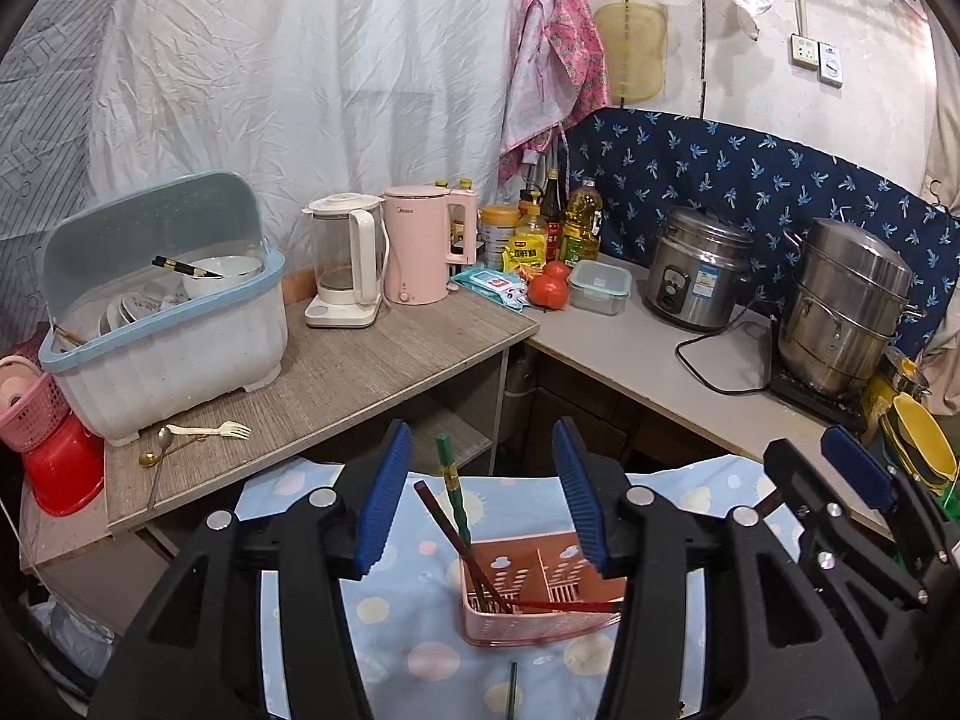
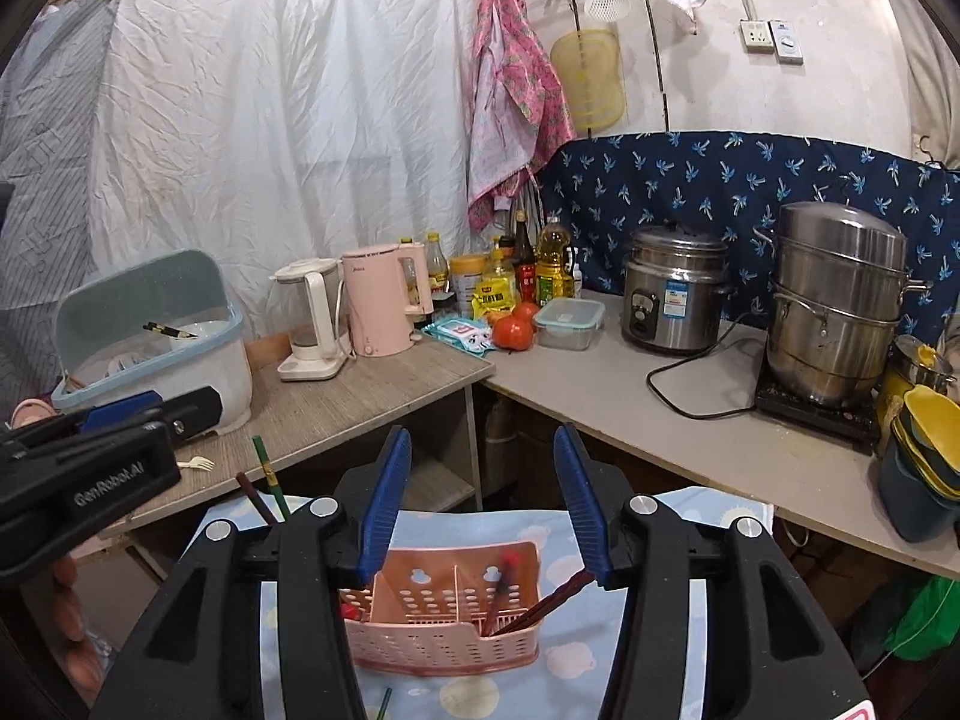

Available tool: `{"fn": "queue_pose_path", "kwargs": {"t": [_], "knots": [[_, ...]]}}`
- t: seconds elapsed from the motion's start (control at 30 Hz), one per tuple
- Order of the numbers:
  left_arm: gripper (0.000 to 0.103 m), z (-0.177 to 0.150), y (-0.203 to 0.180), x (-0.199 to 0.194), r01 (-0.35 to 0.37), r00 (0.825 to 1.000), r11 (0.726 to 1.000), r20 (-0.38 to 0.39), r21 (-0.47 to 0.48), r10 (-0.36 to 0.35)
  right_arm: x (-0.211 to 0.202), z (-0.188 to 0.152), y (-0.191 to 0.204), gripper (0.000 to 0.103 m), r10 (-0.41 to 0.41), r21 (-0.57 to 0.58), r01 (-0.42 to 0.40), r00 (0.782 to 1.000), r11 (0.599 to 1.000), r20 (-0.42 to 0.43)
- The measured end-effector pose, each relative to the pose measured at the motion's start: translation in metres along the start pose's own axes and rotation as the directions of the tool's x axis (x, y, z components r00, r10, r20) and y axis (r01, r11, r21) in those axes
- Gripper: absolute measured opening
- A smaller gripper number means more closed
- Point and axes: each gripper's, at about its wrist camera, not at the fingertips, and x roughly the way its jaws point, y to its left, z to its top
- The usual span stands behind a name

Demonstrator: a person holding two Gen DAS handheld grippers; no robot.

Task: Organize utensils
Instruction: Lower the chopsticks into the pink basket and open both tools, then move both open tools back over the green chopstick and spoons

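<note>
A pink perforated utensil caddy stands on a blue dotted cloth, also in the right wrist view. It holds dark red chopsticks and a green chopstick; more red chopsticks lean in its right compartment. My left gripper is open and empty above the caddy. My right gripper is open and empty just above the caddy; it also shows in the left wrist view. A cream fork and spoons lie on the wooden table.
A lidded dish rack with bowls and chopsticks stands at the table's left. Two kettles, bottles, tomatoes, a rice cooker and a steel steamer pot line the counters. Another green chopstick lies on the cloth.
</note>
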Motion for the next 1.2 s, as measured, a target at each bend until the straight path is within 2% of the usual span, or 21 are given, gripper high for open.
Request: {"fn": "queue_pose_path", "kwargs": {"t": [0.2, 0.67, 1.2], "knots": [[0.048, -0.007, 0.0, -0.017, 0.001, 1.0, 1.0, 0.001, 0.003, -0.001, -0.026, -0.001, 0.004, 0.05, 0.01, -0.008, -0.01, 1.0, 1.0, 0.017], [0.049, -0.036, -0.003, -0.063, 0.008, 1.0, 1.0, 0.006, 0.018, -0.009, -0.081, -0.029, 0.017, 0.051, 0.036, -0.02, -0.035, 0.999, 0.999, 0.016], [0.05, -0.108, 0.01, -0.082, 0.014, 0.996, 1.0, -0.089, 0.014, -0.012, -0.117, -0.105, 0.022, 0.051, 0.056, 0.016, -0.055, 0.994, 0.998, -0.096]]}}
